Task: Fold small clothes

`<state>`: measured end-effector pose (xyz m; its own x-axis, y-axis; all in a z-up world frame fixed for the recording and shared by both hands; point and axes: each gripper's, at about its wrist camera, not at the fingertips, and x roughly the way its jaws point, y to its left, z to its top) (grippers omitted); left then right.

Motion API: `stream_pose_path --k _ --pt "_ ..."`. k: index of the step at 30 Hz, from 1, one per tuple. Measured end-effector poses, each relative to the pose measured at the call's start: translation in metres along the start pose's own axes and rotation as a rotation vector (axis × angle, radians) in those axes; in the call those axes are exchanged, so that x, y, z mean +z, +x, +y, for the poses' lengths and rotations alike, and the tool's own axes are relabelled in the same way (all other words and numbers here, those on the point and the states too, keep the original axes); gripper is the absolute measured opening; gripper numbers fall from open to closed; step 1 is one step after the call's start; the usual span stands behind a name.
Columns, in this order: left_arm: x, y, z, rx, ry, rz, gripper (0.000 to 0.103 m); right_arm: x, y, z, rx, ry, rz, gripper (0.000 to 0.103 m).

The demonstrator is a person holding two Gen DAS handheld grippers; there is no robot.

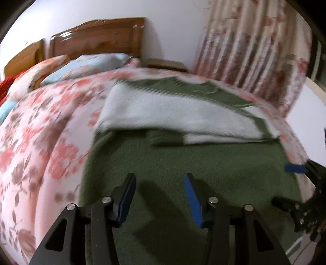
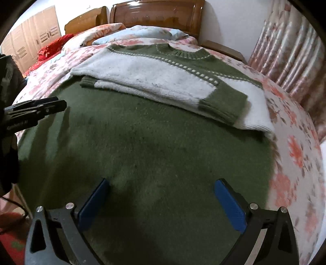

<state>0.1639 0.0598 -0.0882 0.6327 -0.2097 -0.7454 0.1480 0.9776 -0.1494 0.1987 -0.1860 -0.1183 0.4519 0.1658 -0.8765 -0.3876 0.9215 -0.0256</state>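
The sweater (image 2: pixel 142 130), green with white panels, lies spread flat on the bed (image 2: pixel 295 142), neck toward the headboard (image 2: pixel 159 14). Both sleeves are folded across its chest, the right sleeve's green cuff (image 2: pixel 224 106) lying on top.

The left tongs (image 1: pixel 161 195) tilt downward over the sweater's green lower half, near its left edge. Their jaws stand partly open with nothing between them; the blue pads (image 1: pixel 192 197) are clear of the knit, as far as the blurred view shows.

The right tongs (image 2: pixel 161 201) point more steeply down at the same green lower half. Their jaws are spread wide and hold nothing. In the right wrist view the left tongs reach in from the left edge, just above the sweater's side.
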Motion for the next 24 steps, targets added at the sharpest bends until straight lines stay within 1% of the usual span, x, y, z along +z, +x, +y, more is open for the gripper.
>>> stream_pose_path --k 1,2,3,5,6,7,9,10,11,12,13,15,17,18,19,22,24 --pt "0.005 -0.002 -0.012 0.003 0.039 -0.013 0.049 0.002 -0.002 -0.001 0.001 0.000 -0.033 0.103" --pt "0.010 -0.002 -0.021 0.019 0.072 -0.021 0.049 0.010 -0.003 -0.003 0.000 0.019 -0.088 0.103" --pt "0.014 0.000 -0.030 0.036 0.104 -0.025 0.050 0.019 0.000 -0.006 -0.016 0.049 -0.124 0.103" --pt "0.024 0.013 -0.044 0.061 0.147 -0.008 0.051 0.038 0.006 -0.013 -0.065 0.108 -0.168 0.103" --pt "0.026 0.022 -0.046 0.072 0.148 0.008 0.051 0.050 0.017 -0.016 -0.077 0.139 -0.183 0.103" --pt "0.027 0.034 -0.046 0.088 0.144 0.039 0.051 0.059 0.027 -0.018 -0.075 0.148 -0.177 0.103" --pt "0.022 0.046 -0.041 0.094 0.138 0.073 0.052 0.073 0.060 -0.016 -0.121 0.141 -0.114 0.103" --pt "0.018 0.042 -0.037 0.084 0.140 0.046 0.052 0.078 0.072 -0.013 -0.149 0.125 -0.083 0.103" --pt "0.016 0.039 -0.034 0.083 0.144 0.052 0.054 0.075 0.083 -0.006 -0.190 0.080 -0.065 0.103" --pt "0.014 0.036 -0.031 0.085 0.146 0.060 0.055 0.072 0.081 -0.004 -0.194 0.064 -0.094 0.103" --pt "0.011 0.033 -0.028 0.089 0.149 0.069 0.056 0.066 0.083 -0.004 -0.176 0.053 -0.081 0.103" --pt "0.003 0.026 -0.017 0.095 0.146 0.080 0.067 0.056 0.081 -0.012 -0.126 0.078 -0.052 0.103" --pt "-0.009 0.016 -0.004 0.082 0.122 0.082 0.073 0.045 0.073 -0.021 -0.100 0.099 -0.041 0.103" --pt "-0.014 0.010 0.002 0.077 0.118 0.077 0.073 0.041 0.071 -0.023 -0.088 0.101 -0.031 0.103" --pt "-0.021 0.004 0.008 0.076 0.120 0.071 0.073 0.035 0.067 -0.022 -0.086 0.092 -0.002 0.103" --pt "-0.037 -0.011 0.026 0.068 0.113 0.056 0.074 0.018 0.059 -0.024 -0.056 0.084 0.029 0.103" --pt "-0.046 -0.019 0.031 0.066 0.128 0.048 0.074 0.005 0.053 -0.025 -0.045 0.061 0.022 0.103"
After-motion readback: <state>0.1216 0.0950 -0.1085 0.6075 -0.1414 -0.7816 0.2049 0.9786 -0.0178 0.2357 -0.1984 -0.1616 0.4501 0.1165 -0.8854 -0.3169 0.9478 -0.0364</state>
